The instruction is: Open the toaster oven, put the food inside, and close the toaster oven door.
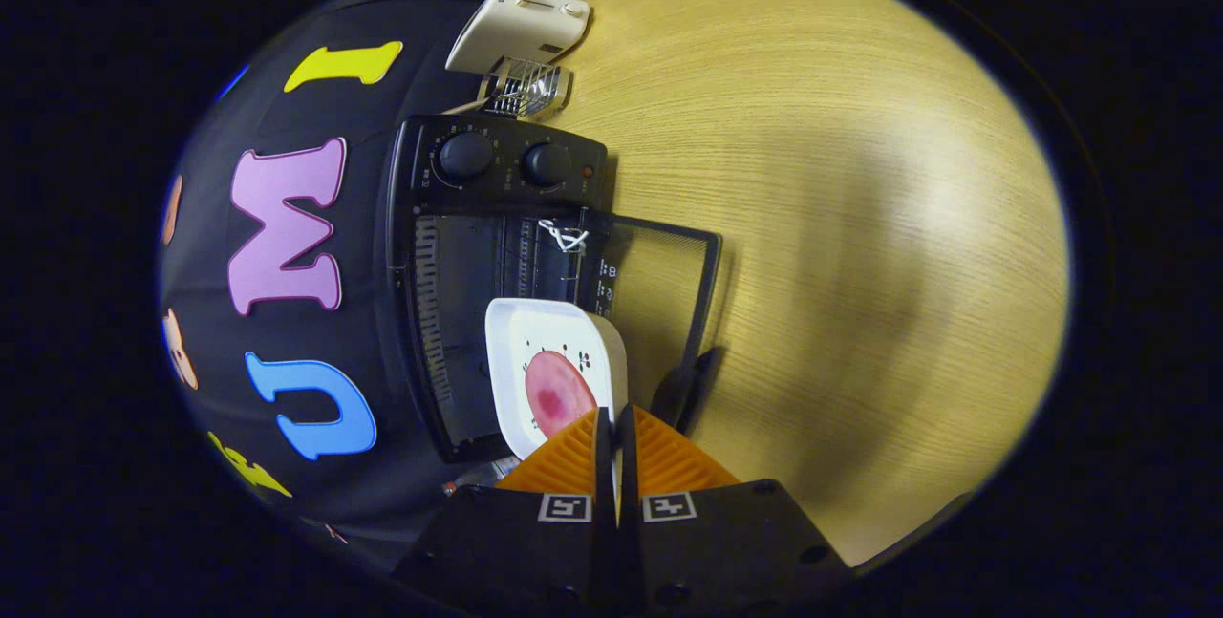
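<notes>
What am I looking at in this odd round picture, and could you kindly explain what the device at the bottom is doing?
The picture comes from a fisheye camera riding on a hand-held two-finger claw, looking forward along its fingers; the scene appears turned sideways. The fingers are pinched on the rim of a white square dish carrying a pink round slice of food. Just beyond is a black toaster oven with two knobs, its glass door already open over the light wooden table. The dish sits at the oven's opening. Farther away stands a cream-coloured toaster.
</notes>
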`<control>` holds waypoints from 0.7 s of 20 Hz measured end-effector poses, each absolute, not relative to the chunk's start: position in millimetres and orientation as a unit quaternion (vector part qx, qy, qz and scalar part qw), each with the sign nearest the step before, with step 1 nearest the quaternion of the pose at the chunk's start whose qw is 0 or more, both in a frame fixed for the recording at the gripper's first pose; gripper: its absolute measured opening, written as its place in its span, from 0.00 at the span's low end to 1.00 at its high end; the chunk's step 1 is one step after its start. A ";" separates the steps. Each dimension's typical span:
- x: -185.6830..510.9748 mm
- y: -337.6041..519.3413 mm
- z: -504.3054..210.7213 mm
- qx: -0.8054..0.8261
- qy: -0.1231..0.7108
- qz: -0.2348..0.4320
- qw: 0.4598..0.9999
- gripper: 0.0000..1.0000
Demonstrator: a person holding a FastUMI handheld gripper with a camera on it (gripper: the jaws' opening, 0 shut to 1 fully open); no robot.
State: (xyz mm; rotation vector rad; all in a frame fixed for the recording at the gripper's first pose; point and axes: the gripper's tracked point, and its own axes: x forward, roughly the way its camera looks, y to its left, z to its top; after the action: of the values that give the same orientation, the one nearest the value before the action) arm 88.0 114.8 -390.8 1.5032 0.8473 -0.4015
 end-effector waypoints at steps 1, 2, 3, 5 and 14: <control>97.7 117.8 -395.4 0.660 0.363 -0.188 0.630 0.05; 108.4 120.1 -399.3 0.665 0.354 -0.199 0.626 0.05; 120.0 121.8 -401.7 0.672 0.344 -0.208 0.623 0.05; 144.2 127.0 -406.7 0.688 0.323 -0.219 0.612 0.05; 204.2 130.9 -411.8 0.699 0.286 -0.242 0.609 0.06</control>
State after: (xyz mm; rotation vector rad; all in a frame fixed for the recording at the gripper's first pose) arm 204.2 130.9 -411.8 1.6152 0.6604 -0.5596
